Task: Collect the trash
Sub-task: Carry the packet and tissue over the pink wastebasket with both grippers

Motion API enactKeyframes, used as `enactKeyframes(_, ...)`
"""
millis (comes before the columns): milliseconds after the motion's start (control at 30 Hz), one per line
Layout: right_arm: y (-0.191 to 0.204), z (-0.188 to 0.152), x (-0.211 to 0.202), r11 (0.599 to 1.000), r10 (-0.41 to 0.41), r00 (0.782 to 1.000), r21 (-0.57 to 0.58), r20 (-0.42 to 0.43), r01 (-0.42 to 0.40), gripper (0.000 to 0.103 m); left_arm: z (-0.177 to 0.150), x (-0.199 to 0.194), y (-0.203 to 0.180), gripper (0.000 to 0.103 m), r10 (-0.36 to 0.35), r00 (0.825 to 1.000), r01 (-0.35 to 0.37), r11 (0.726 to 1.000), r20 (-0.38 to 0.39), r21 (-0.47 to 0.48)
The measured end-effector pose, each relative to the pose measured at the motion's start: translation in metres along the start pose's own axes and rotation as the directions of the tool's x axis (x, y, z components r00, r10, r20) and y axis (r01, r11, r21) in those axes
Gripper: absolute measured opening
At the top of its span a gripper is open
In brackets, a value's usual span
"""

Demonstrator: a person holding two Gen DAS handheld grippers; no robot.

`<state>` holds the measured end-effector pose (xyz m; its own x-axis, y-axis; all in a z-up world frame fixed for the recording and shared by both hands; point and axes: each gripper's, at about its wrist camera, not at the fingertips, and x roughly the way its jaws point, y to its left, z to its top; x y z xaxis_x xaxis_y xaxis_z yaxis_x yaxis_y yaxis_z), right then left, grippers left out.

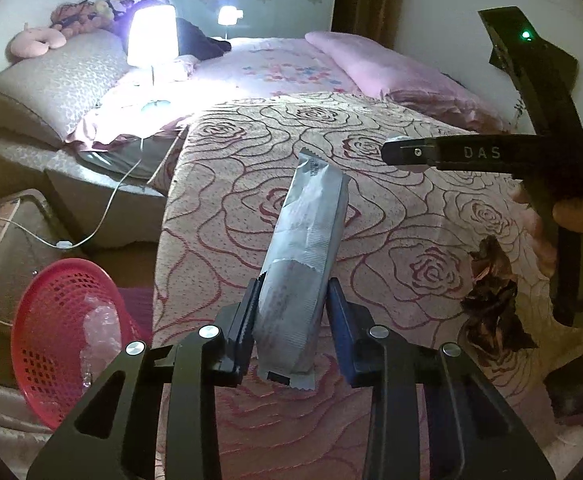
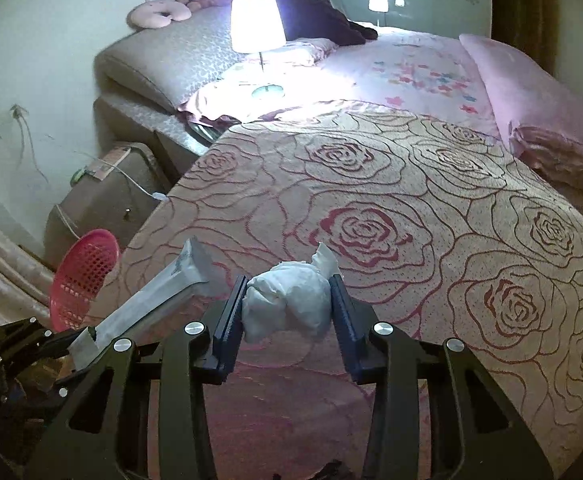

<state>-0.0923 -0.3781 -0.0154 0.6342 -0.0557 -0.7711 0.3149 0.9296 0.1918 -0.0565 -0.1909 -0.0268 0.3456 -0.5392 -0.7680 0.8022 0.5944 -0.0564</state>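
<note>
We held a long silver wrapper (image 1: 303, 264) clamped in our left tongs (image 1: 291, 312), raised above the rose-patterned bedspread (image 1: 391, 216). Our right tongs (image 2: 289, 304) were closed on a crumpled white paper wad (image 2: 287, 304) over the same bed. A red basket (image 1: 51, 332) holding clear plastic sat left of the bed.

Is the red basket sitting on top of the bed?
No, the red basket sits down beside the bed, below the edge of the rose-patterned cover, with clear crumpled plastic inside it.
</note>
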Motion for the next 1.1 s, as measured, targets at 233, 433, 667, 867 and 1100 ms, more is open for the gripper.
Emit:
enactKeyframes(233,0.013,0.005,-0.006,1.000,0.018,1.000,-0.020,0.015,-0.018,0.040,0.002,-0.012,0.013,0.032,0.029,0.999,-0.028,0.999,0.030,-0.027)
enactKeyframes(433,0.029,0.009,-0.007,0.998,0.043,0.999,-0.041,0.021,-0.042,0.040,0.001,-0.020,0.030,0.032,0.066,0.997,-0.063,0.995,0.047,-0.071)
enactKeyframes(667,0.051,0.009,-0.001,0.996,0.069,0.998,-0.059,0.010,-0.069,0.040,-0.002,-0.030,0.048,0.032,0.107,0.992,-0.100,0.989,0.060,-0.110)
enactKeyframes(867,0.078,0.012,0.004,0.990,0.104,0.995,-0.094,-0.001,-0.103,0.040,-0.007,-0.037,0.067,0.032,0.142,0.988,-0.131,0.980,0.061,-0.151)
enactKeyframes(1100,0.113,0.016,0.011,0.979,0.142,0.990,-0.144,-0.018,-0.143,0.040,-0.019,-0.046,0.093,0.032,0.187,0.981,-0.172,0.964,0.054,-0.201)
